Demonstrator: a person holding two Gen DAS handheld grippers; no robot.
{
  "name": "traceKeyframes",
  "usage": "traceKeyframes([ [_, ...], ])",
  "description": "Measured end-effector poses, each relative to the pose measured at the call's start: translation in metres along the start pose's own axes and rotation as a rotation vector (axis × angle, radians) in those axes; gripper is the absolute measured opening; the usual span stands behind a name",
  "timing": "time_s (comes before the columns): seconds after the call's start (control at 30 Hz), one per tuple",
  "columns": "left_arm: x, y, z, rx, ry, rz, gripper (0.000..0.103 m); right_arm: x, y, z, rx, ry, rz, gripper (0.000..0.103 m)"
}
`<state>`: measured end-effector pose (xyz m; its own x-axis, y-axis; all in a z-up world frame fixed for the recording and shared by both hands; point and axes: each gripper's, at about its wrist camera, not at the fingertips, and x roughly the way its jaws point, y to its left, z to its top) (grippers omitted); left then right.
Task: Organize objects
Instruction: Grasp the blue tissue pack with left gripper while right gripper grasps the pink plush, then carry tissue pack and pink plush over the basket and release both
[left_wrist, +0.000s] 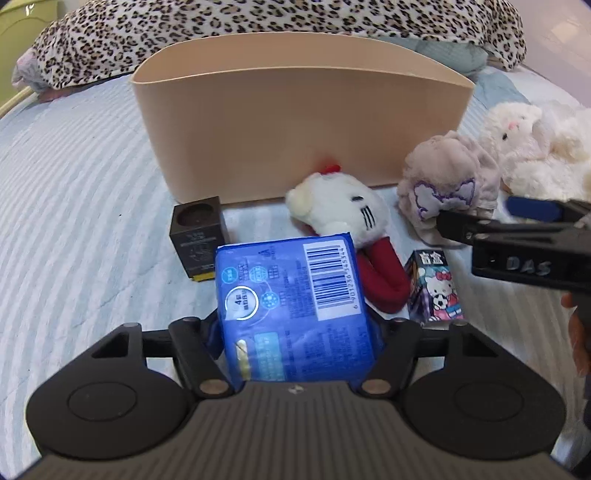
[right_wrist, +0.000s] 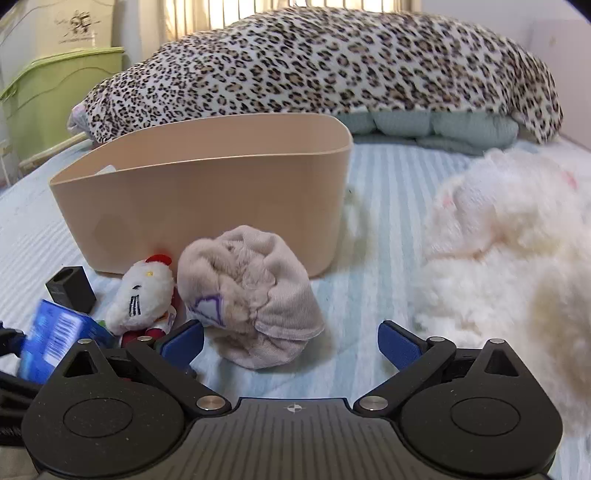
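My left gripper (left_wrist: 295, 328) is shut on a blue tissue pack (left_wrist: 291, 306), held in front of a beige bin (left_wrist: 295, 122); the pack also shows in the right wrist view (right_wrist: 51, 339). My right gripper (right_wrist: 291, 343) is open, its blue pads on either side of a grey-pink plush hat (right_wrist: 255, 295), which also shows in the left wrist view (left_wrist: 447, 181). A white Hello Kitty plush (left_wrist: 343, 214) lies before the bin. A dark box (left_wrist: 197, 236) and a small Hello Kitty box (left_wrist: 436, 288) lie near it.
A white fluffy plush (right_wrist: 509, 258) lies to the right on the striped blue bedspread (left_wrist: 74, 203). A leopard-print blanket (right_wrist: 314, 62) lies behind the bin. A green container (right_wrist: 55, 96) stands at the far left.
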<state>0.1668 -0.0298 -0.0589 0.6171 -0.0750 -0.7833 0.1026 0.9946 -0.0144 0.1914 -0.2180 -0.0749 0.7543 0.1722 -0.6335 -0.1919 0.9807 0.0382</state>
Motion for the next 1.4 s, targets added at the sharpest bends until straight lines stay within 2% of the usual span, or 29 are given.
traceKeyframes([
  [0.03,-0.001,0.001,0.001,-0.003,0.002,-0.003,0.069,0.001,0.002,0.0,-0.014,-0.005,-0.002,0.082],
  [0.07,-0.001,0.002,0.001,-0.001,0.002,-0.003,0.068,0.003,0.003,0.0,-0.023,-0.006,-0.001,0.077],
  [0.1,-0.002,0.002,0.001,0.006,0.003,-0.001,0.068,0.005,0.004,-0.001,-0.025,-0.001,0.006,0.067],
  [0.17,-0.004,0.002,-0.001,0.019,0.001,0.004,0.067,0.008,0.003,-0.001,-0.008,0.02,0.049,0.037],
  [0.2,-0.006,0.002,-0.001,0.022,0.0,0.004,0.067,0.01,0.003,-0.002,-0.004,0.034,0.064,0.017],
  [0.23,-0.007,0.003,-0.001,0.022,0.0,0.003,0.067,0.01,0.004,-0.002,-0.007,0.042,0.076,0.009],
  [0.33,-0.011,0.006,-0.002,0.018,-0.005,0.006,0.066,0.001,0.007,-0.002,-0.031,0.024,0.089,0.004],
  [0.63,-0.044,0.013,0.003,0.015,-0.076,0.01,0.065,-0.042,0.006,0.0,-0.042,-0.056,0.04,0.002],
  [0.83,-0.073,0.022,0.016,0.003,-0.144,0.012,0.065,-0.079,0.011,0.012,-0.042,-0.133,0.05,0.002],
  [1.13,-0.107,0.042,0.063,-0.012,-0.272,0.049,0.065,-0.121,0.013,0.05,-0.016,-0.269,0.049,0.003],
  [1.4,-0.095,0.047,0.122,-0.011,-0.339,0.113,0.065,-0.112,0.012,0.101,-0.009,-0.329,0.042,0.003],
])
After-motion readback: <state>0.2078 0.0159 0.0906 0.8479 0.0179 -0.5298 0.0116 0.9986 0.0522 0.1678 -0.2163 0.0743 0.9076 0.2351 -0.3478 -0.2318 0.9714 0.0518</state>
